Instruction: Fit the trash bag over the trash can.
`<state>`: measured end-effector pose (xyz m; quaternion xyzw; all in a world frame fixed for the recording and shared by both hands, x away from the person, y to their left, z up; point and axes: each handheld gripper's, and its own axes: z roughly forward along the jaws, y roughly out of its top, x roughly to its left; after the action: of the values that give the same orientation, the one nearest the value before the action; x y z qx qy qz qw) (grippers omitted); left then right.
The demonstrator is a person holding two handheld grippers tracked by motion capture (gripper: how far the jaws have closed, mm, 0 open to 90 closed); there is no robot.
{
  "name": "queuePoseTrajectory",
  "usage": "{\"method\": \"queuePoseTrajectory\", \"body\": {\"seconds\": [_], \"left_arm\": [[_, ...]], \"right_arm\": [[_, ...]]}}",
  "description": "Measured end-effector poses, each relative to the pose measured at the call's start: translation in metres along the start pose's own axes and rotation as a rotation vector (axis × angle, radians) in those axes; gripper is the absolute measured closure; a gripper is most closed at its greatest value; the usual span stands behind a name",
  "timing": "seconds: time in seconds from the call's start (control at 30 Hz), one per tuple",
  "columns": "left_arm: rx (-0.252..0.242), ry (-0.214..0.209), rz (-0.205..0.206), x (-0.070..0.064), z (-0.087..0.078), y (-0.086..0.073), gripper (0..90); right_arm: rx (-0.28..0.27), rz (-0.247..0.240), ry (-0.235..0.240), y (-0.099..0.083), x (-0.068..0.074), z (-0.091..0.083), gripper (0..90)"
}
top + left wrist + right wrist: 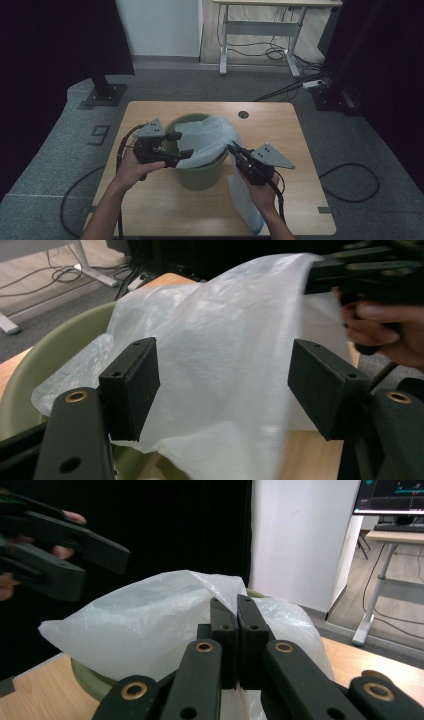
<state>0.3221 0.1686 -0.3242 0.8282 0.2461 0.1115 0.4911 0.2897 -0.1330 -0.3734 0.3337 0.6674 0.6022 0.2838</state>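
A pale green bucket point(200, 176) stands mid-table with a white, see-through plastic bag point(207, 137) draped over its mouth. My left gripper point(180, 146) is at the bucket's left rim. In the left gripper view it point(225, 385) stands open, the bag point(225, 325) spread between and beyond its pads point(132, 387), and the bucket's rim point(55, 345) curves at the left. My right gripper point(233, 146) is at the bucket's right side. In the right gripper view it point(237, 605) is shut on the bag's edge, with the bag point(150, 615) bulging ahead over the bucket point(87, 678).
A flat white bag point(245, 200) lies on the wooden table point(150, 200) under my right hand, near the front edge. A cable hole point(243, 114) sits at the table's back. Cables trail on the grey floor; a black stand point(105, 92) and a desk point(260, 30) are behind.
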Motion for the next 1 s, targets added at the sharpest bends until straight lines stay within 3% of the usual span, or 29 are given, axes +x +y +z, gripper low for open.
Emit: {"method": "queuePoseTrajectory", "body": {"seconds": [0.37, 0.57, 0.73, 0.8, 0.83, 0.9, 0.97, 1.0], "left_arm": [[0.012, -0.017, 0.035, -0.014, 0.006, -0.011, 27.9], [0.02, 0.021, 0.015, -0.011, 0.016, -0.019, 35.0], [0.048, 0.026, -0.001, -0.007, 0.03, -0.018, 64.1], [0.055, 0.016, -0.002, -0.006, 0.033, -0.018, 67.6], [0.06, 0.007, -0.009, -0.005, 0.036, -0.017, 76.3], [0.064, 0.001, -0.014, -0.004, 0.039, -0.017, 81.3], [0.074, -0.012, -0.034, -0.002, 0.042, -0.016, 86.7], [0.061, -0.021, -0.051, 0.001, 0.042, -0.016, 88.4]], "right_arm": [[0.026, 0.025, 0.022, -0.002, 0.007, 0.019, 85.8], [0.023, 0.028, 0.04, -0.002, 0.012, 0.021, 85.9], [0.027, 0.025, 0.052, -0.004, 0.013, 0.02, 85.1], [0.027, 0.029, 0.051, -0.004, 0.013, 0.02, 84.9], [0.027, 0.035, 0.056, -0.006, 0.012, 0.019, 84.1], [0.027, 0.035, 0.058, -0.006, 0.012, 0.019, 83.5], [0.027, 0.036, 0.065, -0.008, 0.011, 0.018, 80.6], [0.029, 0.039, 0.08, -0.011, 0.01, 0.017, 71.1]]}}
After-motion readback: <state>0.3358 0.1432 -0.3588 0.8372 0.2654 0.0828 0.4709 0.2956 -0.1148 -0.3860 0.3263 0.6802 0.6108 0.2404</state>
